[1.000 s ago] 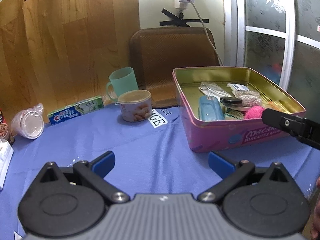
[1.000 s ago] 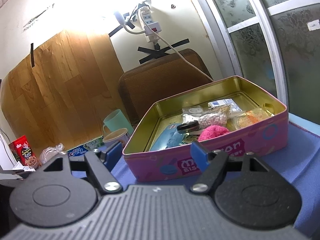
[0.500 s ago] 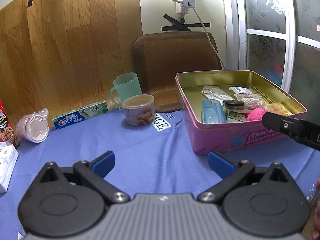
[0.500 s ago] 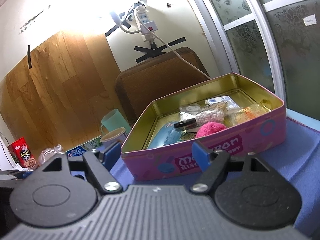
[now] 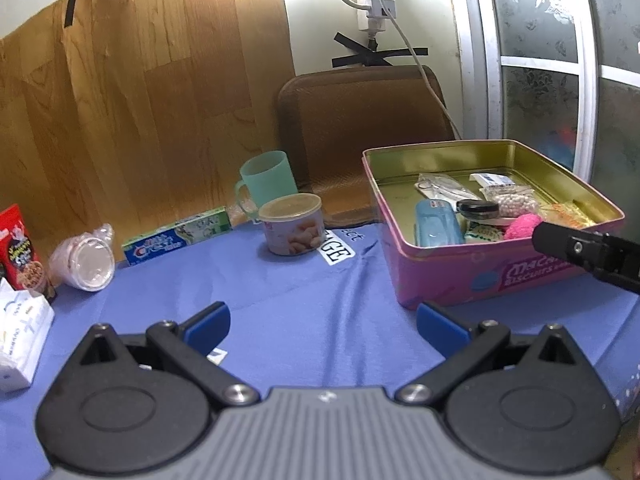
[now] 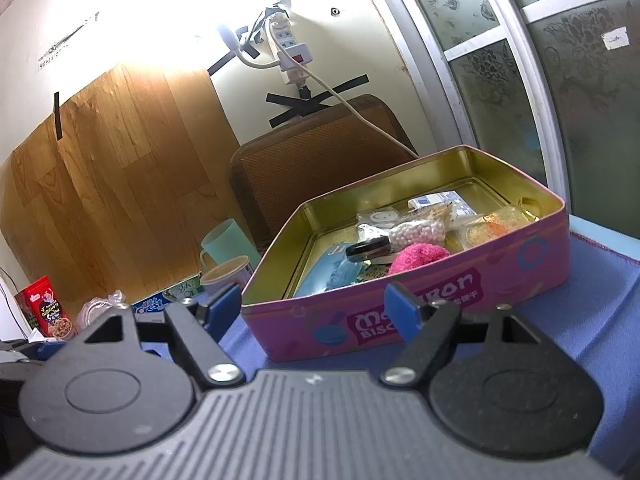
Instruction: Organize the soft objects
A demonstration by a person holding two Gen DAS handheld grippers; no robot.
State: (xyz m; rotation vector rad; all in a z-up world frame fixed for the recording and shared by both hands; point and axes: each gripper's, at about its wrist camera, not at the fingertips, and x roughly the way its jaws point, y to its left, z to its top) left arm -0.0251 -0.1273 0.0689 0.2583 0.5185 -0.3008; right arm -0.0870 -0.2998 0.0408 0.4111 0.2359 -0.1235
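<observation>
A pink biscuit tin [image 5: 448, 276] [image 6: 400, 312] stands open on the blue cloth, at the right in the left wrist view. Inside lie a fluffy pink pom-pom [image 5: 520, 226] [image 6: 418, 256], a blue pouch [image 5: 436, 226] [image 6: 332, 272], a bag of white beads [image 5: 514, 200] [image 6: 416, 232], a black round lid and small packets. My left gripper [image 5: 322, 322] hangs open over bare cloth, left of the tin, nothing between its fingers. My right gripper [image 6: 310, 308] stands open just in front of the tin's near wall, holding nothing; one black finger [image 5: 576, 246] of it shows beside the tin.
A mint green mug [image 5: 264, 182], a snack can [image 5: 292, 224], a toothpaste box [image 5: 178, 234], a bagged plastic cup [image 5: 86, 262], a red cereal box [image 5: 18, 248] and a tissue pack [image 5: 20, 336] sit at the left. A brown chair back [image 5: 360, 132] stands behind.
The left wrist view has tilted upward a little, so the table things sit lower in the picture. The right gripper stays in front of the tin, still open.
</observation>
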